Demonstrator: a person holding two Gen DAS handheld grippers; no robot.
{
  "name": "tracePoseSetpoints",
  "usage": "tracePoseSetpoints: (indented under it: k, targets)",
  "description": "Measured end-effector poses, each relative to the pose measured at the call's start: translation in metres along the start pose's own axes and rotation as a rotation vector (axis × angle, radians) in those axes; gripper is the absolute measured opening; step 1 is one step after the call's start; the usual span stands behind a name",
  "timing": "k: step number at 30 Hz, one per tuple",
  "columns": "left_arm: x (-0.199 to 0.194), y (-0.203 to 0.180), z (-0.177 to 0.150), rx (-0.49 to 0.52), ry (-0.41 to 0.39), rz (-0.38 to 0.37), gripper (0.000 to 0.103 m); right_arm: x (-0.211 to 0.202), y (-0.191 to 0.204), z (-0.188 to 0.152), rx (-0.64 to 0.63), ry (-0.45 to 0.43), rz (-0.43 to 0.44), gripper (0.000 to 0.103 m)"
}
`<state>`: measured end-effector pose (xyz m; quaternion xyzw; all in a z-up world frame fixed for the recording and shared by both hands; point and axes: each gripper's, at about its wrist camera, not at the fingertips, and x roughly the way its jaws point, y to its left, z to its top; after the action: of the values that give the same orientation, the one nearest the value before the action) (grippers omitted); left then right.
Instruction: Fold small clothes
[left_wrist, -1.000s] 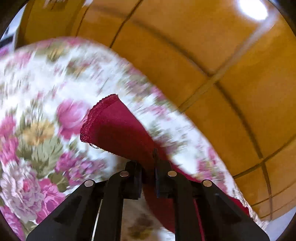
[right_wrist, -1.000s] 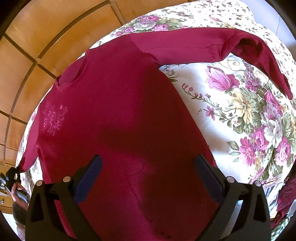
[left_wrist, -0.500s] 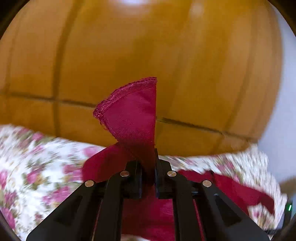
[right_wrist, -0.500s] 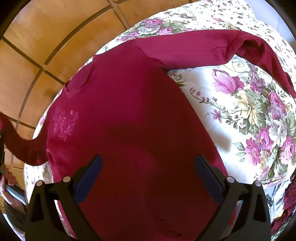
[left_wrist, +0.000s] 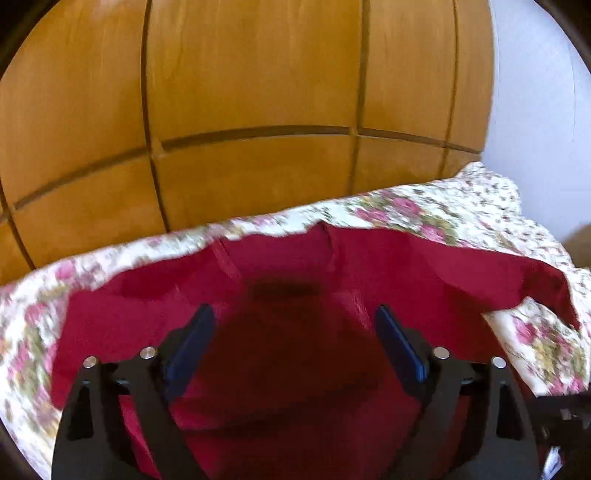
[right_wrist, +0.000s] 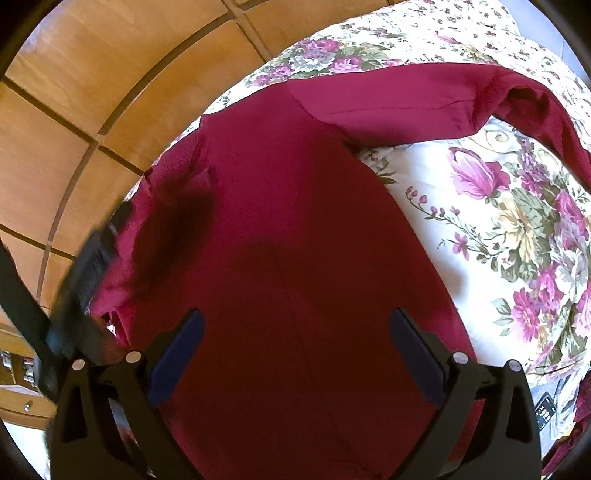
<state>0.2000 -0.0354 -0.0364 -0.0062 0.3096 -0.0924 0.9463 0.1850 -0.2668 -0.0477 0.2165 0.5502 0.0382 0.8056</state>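
Note:
A dark red sweater (right_wrist: 295, 221) lies flat on a floral bedspread (right_wrist: 498, 221). Its right sleeve (right_wrist: 424, 96) stretches out to the side and bends down at the far right. The left sleeve (right_wrist: 173, 221) lies turned in over the body's left side. My left gripper (left_wrist: 293, 314) hovers over the sweater (left_wrist: 424, 266) near its collar. Its jaws are opening, with nothing between the pads. In the right wrist view it is a dark blur (right_wrist: 92, 266) at the left edge. My right gripper (right_wrist: 295, 321) stands open above the lower body and holds nothing.
A wooden panelled wall (left_wrist: 258, 92) rises right behind the bed. The bedspread (left_wrist: 443, 210) shows past the sweater's collar and on both sides. A small dark device (right_wrist: 545, 406) lies at the bed's right edge. Wooden furniture (right_wrist: 18, 369) stands at the lower left.
My left gripper carried the left sleeve from the side in over the sweater's body, then let go and opened. The right gripper has stayed open in place.

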Motion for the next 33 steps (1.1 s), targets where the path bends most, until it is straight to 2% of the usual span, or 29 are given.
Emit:
tracePoseSetpoints:
  k: [4,6,10,12,14,15,16,17,19,21,22,23,24,25,26,28,29,31,33]
  targets:
    - [-0.027,0.013,-0.026,-0.025,0.002,-0.055,0.087,0.007,0.006,0.003,0.004,-0.007,0.045,0.099]
    - [-0.043,0.039,-0.042,-0.089,0.005,-0.055,0.087,0.013,0.014,0.005,0.003,-0.001,0.094,0.099]
    - [-0.064,0.096,-0.066,-0.264,0.01,0.054,0.087,0.032,0.03,0.01,0.012,0.018,0.162,0.094]
    - [-0.065,0.13,-0.079,-0.379,0.037,0.118,0.081,0.044,0.037,0.016,0.003,0.016,0.162,0.09]
    - [-0.057,0.157,-0.088,-0.45,0.099,0.157,0.068,0.058,0.042,0.022,0.001,0.016,0.155,0.082]
    - [-0.052,0.168,-0.091,-0.484,0.129,0.183,0.068,0.064,0.044,0.026,0.002,0.007,0.147,0.082]
    - [-0.048,0.175,-0.092,-0.508,0.141,0.184,0.068,0.069,0.047,0.03,0.002,-0.01,0.14,0.081]
    - [-0.039,0.182,-0.093,-0.539,0.161,0.154,0.068,0.072,0.049,0.033,-0.002,-0.028,0.142,0.079]
    - [-0.027,0.187,-0.094,-0.557,0.182,0.112,0.068,0.077,0.058,0.039,-0.024,-0.053,0.144,0.075]
    - [-0.023,0.183,-0.094,-0.539,0.171,0.117,0.068,0.082,0.069,0.042,-0.065,-0.05,0.144,0.052]
    - [-0.021,0.181,-0.095,-0.53,0.172,0.12,0.068,0.087,0.078,0.043,-0.107,-0.023,0.146,0.026]
    - [-0.019,0.178,-0.096,-0.516,0.172,0.129,0.068,0.091,0.086,0.042,-0.147,-0.007,0.145,0.015]
    - [-0.02,0.176,-0.097,-0.511,0.164,0.132,0.066,0.09,0.092,0.042,-0.17,-0.011,0.143,0.013]
    - [-0.022,0.175,-0.1,-0.507,0.16,0.142,0.059,0.086,0.098,0.043,-0.191,-0.038,0.126,0.012]
    - [-0.022,0.173,-0.101,-0.501,0.164,0.15,0.053,0.078,0.102,0.046,-0.196,-0.074,0.12,0.012]
    - [-0.027,0.173,-0.104,-0.479,0.175,0.172,0.046,0.063,0.105,0.051,-0.208,-0.147,0.116,0.012]
    - [-0.029,0.171,-0.106,-0.463,0.182,0.185,0.041,0.055,0.105,0.055,-0.221,-0.196,0.078,0.012]
    - [-0.031,0.169,-0.109,-0.449,0.191,0.198,0.04,0.05,0.1,0.062,-0.221,-0.245,0.018,0.012]
    - [-0.035,0.168,-0.111,-0.449,0.191,0.186,0.04,0.059,0.09,0.067,-0.214,-0.224,0.002,0.012]
